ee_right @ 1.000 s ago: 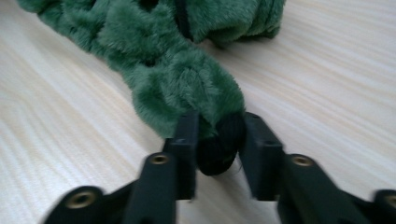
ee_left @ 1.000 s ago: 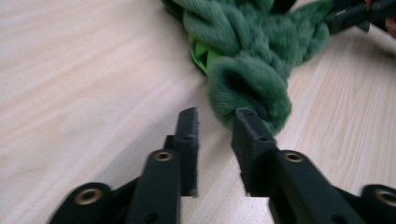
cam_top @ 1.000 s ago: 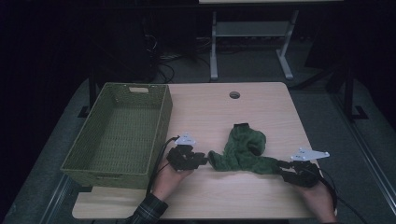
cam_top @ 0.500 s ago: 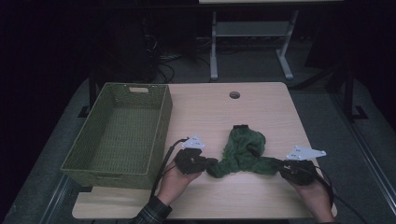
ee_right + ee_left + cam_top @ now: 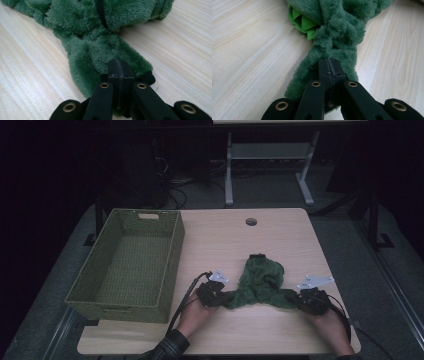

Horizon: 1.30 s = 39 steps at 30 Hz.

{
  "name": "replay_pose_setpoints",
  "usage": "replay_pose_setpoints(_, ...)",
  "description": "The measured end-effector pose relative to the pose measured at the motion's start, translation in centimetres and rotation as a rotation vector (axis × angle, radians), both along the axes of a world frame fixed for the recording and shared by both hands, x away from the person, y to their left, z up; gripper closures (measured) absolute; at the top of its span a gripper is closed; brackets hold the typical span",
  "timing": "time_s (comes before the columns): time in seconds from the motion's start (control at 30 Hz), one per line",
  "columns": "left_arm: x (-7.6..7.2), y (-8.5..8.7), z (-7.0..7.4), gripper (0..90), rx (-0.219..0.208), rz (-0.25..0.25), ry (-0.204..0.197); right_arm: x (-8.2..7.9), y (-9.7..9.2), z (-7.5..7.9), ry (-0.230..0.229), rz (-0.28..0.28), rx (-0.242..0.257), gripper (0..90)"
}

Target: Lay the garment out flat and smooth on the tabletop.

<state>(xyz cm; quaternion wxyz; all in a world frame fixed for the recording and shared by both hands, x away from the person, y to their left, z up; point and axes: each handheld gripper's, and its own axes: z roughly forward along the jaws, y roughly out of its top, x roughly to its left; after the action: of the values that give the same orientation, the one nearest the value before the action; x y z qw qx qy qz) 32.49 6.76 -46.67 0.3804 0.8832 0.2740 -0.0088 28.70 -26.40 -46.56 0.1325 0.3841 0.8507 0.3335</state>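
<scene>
A dark green plush toy (image 5: 260,282) lies on the wooden table (image 5: 225,240), bunched up between my two grippers. My left gripper (image 5: 220,297) pinches the toy's left end; in the left gripper view its jaws meet on the green fur (image 5: 337,42), with bright green felt spikes (image 5: 303,23) just beyond. My right gripper (image 5: 300,300) has its jaws closed on the toy's right end, a furry limb (image 5: 100,55) with a black tip (image 5: 148,77). Both pairs of jaws have just been closing on the plush.
A green woven basket (image 5: 130,265) stands on the left part of the table, nothing in it. A round cable hole (image 5: 251,221) sits near the far edge. Beyond the table are a white metal stand (image 5: 265,165) and dark floor.
Both hands have drawn closer together and slightly down, and the plush has bunched up higher between them. Both grippers have closed onto the toy's ends.
</scene>
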Motion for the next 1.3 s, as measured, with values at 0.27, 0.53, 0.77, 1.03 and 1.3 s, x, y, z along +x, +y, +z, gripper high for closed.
replay_pose_setpoints(0.27,-1.4,1.4,0.2,89.7,0.015,-0.033,0.036,-2.0,0.1,0.1,0.043,0.038,0.021,89.7)
replay_pose_setpoints(0.53,-3.3,2.5,0.3,89.6,0.009,-0.059,0.071,-3.9,0.9,0.2,0.062,0.075,0.027,89.6)
replay_pose_setpoints(0.77,-2.7,2.2,2.4,73.9,-0.007,-0.053,0.024,-4.3,0.7,1.1,0.017,0.064,0.048,77.4)
replay_pose_setpoints(1.03,-0.4,0.4,5.1,60.8,-0.029,-0.058,-0.041,-3.2,1.0,2.1,-0.002,0.044,0.103,71.1)
replay_pose_setpoints(1.3,2.2,-2.3,7.3,55.3,-0.049,-0.085,-0.096,-2.2,2.8,1.8,0.014,0.056,0.095,68.0)
